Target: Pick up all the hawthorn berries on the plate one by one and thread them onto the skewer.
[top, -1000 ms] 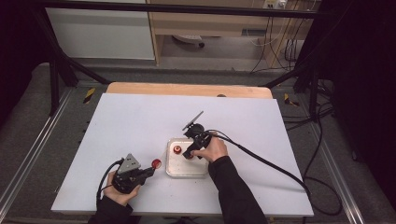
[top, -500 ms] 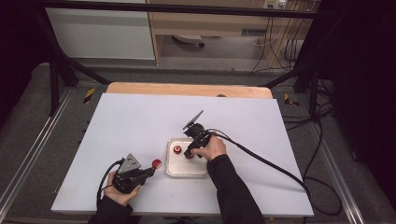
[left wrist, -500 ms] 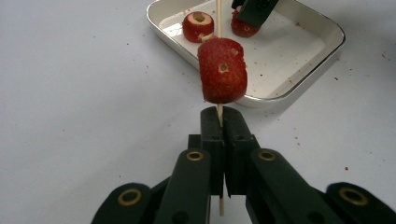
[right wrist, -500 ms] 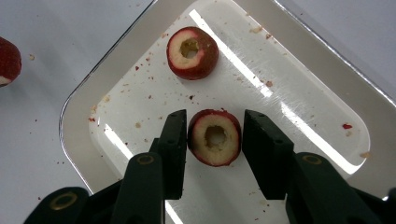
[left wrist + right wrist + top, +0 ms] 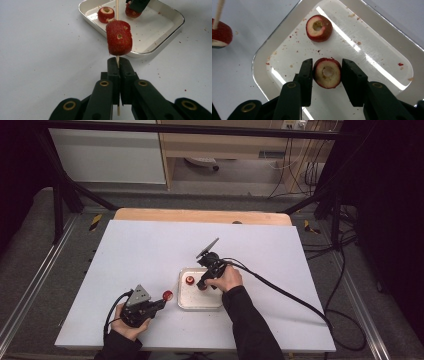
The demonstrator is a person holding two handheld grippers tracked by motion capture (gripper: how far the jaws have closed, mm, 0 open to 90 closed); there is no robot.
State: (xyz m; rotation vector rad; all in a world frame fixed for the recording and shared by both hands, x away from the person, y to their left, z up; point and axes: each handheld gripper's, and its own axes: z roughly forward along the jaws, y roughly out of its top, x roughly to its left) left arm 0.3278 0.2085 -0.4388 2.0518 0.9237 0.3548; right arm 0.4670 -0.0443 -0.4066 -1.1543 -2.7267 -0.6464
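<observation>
Left hand-held gripper [image 5: 159,304]: low in the lower left of the high view, clenched on a thin wooden skewer [image 5: 117,7], jaws pressed flat together around the stick in its own view.
Skewer: it runs straight up the middle of the left gripper view, out from between the jaws and past the top edge.
Skewered fruit [image 5: 119,37]: one red piece with its middle cored out, threaded on the stick just above the jaw tips; in the high view it shows as a red dot just left of the tray.
Table [image 5: 140,250]: white top, speckled with little red crumbs around the tray.
Tray [image 5: 200,304]: a shallow metal dish with rounded corners, centre of the high view, between the two hands; upper right in the left gripper view.
Loose piece [image 5: 319,28]: a red ring with a hollow pale centre, lying flat on the tray floor, upper middle of the right gripper view, apart from the jaws.
Second piece [image 5: 327,73]: another cored ring on the tray, sitting right between the right jaws, cut face up.
Right hand-held gripper [image 5: 325,75]: down inside the tray, jaws either side of that ring; left one touching it, right one hard up against it. Whether it truly grips, I cannot tell.
Right hand [image 5: 229,279]: centre of the high view, just over the tray's right side, cable trailing off to the lower right.
</observation>
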